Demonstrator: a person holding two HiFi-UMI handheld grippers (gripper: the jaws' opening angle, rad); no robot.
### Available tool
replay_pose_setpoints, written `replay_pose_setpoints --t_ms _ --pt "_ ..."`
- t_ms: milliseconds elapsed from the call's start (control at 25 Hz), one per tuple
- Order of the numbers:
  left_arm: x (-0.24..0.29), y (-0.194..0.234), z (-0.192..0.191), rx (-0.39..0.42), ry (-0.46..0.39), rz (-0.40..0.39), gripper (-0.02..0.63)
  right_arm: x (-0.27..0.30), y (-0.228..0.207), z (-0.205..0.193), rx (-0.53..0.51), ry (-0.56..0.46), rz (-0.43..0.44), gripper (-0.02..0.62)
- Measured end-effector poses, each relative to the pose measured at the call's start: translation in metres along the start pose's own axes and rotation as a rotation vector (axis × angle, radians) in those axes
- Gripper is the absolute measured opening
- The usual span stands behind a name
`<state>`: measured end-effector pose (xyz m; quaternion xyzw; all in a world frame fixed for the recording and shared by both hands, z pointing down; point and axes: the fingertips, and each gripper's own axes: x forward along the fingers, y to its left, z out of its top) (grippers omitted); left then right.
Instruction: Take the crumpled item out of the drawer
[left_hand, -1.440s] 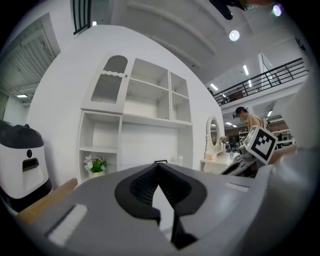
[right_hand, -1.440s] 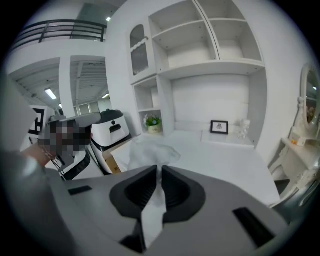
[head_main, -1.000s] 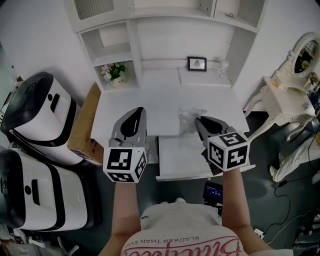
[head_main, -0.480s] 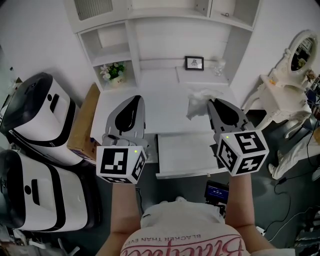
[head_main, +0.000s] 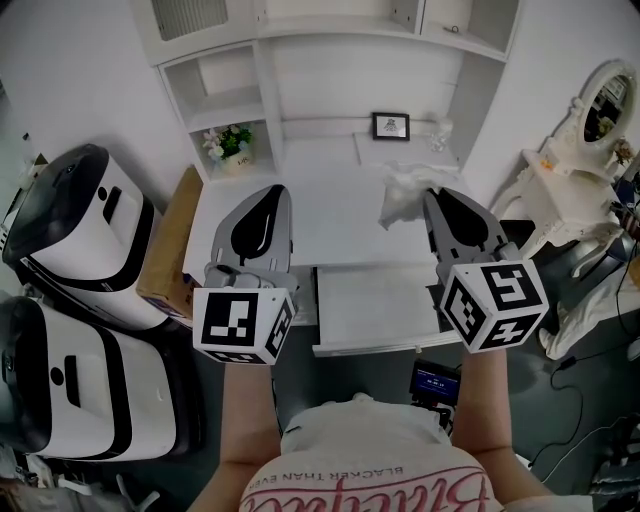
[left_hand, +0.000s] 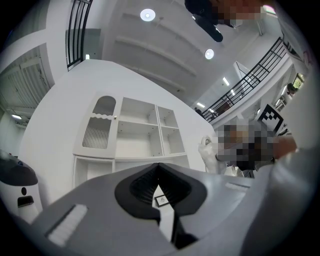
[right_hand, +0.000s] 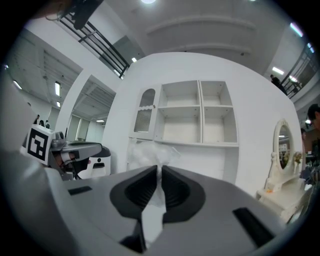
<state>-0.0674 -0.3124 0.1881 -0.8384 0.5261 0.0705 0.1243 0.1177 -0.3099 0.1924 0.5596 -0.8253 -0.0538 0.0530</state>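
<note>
The crumpled item, a wad of thin whitish, half-clear sheet, is out of the drawer. It hangs in the air over the right half of the bench, toward the back edge and beyond the drawer's far right corner. The right gripper holds it: in the right gripper view the jaws are nearly together, with a fold of the sheet pinched between them and the rest bunching up past the tips. The drawer stands pulled out from the bench's front edge, and its white floor looks bare, so I judge the removal itself done. What seems left is to set the wad down somewhere, likely on the bench top, and perhaps to push the drawer in, though the task asks for neither. The left gripper hovers above the bench's left front part, its jaws together on nothing.
</note>
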Motion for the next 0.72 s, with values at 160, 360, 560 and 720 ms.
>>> replay_pose_setpoints --t_ms 160,360,560,720 --pt "0.0017 0.0009 -0.0009 0.002 0.004 0.002 0.009 -0.0003 -0.0016 0.0020 0.003 -0.022 -0.003 0.034" --pt "0.0026 0.0032 -0.0013 0.002 0.004 0.006 0.009 -0.0010 -0.0024 0.0014 0.001 -0.030 -0.009 0.034" --pt "0.0013 0.0047 -0.0030 -0.003 0.006 0.015 0.009 -0.0047 -0.0043 0.0000 -0.002 -0.038 -0.013 0.034" --pt "0.0027 0.0061 -0.0019 -0.001 0.005 0.017 0.009 -0.0062 -0.0079 0.0015 -0.004 -0.044 -0.021 0.034"
